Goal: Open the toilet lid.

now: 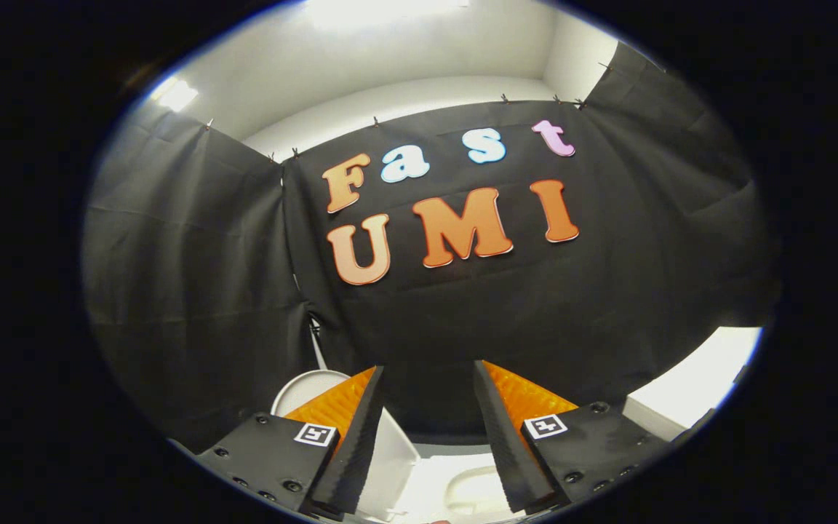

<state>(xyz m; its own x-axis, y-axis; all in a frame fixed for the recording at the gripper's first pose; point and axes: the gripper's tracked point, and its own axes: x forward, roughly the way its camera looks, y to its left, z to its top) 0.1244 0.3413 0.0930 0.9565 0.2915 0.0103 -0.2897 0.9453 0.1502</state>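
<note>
The gripper (428,378) stands with its two fingers spread wide apart, nothing between them and nothing pressed by either pad. Its orange ribbed fingers (339,404) point up toward the black cloth wall (463,313) of the booth. Below and behind the left finger, the white toilet lid (310,386) is raised, its rounded top edge showing beside the fingertip and its flat face running down between the fingers. The white toilet bowl (463,487) lies low in the gap between the fingers.
</note>
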